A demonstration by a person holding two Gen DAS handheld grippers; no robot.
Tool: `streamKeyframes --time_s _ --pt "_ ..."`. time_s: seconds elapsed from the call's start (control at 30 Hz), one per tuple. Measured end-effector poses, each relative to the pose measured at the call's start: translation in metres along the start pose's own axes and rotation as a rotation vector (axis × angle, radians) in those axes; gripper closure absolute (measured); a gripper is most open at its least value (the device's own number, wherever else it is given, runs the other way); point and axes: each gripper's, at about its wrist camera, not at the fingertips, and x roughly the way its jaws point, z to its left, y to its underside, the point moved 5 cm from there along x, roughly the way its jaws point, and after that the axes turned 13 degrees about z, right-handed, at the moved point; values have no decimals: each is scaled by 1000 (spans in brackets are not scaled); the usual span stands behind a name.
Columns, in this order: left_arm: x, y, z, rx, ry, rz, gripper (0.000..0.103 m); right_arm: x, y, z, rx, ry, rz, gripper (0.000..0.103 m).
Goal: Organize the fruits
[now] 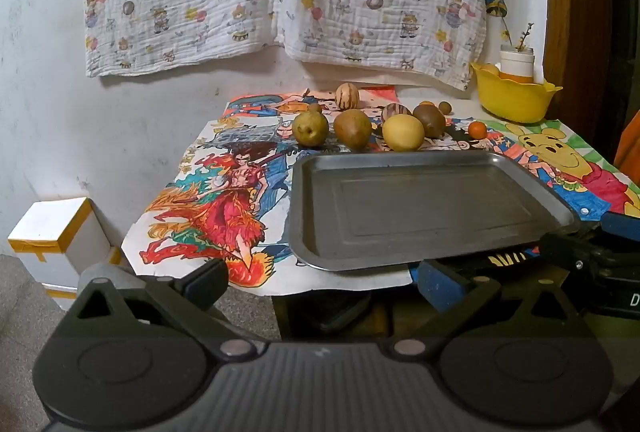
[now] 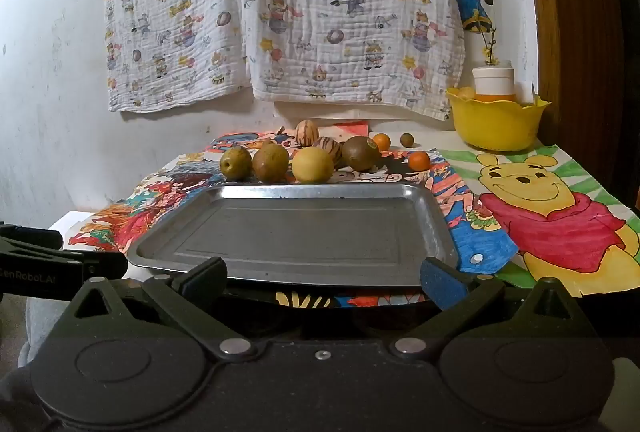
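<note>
Both claws, left (image 1: 322,282) and right (image 2: 322,278), gape empty; the fruits (image 2: 312,164) sit at twelve o'clock, beyond the tray (image 2: 304,236).

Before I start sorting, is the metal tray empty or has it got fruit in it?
Empty: the metal tray shows bare; the fruits sit behind it.

At far left of my right-wrist view, the left gripper (image 2: 60,266) carries white lettering I read as "GenRobot.AI"; nothing else is legible.
</note>
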Motion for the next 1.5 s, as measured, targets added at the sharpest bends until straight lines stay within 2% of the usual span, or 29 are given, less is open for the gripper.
streamKeyframes --time_s 1.5 --pt "-2 1 -2 -3 -3 -2 0 -2 -1 1 -6 6 -6 0"
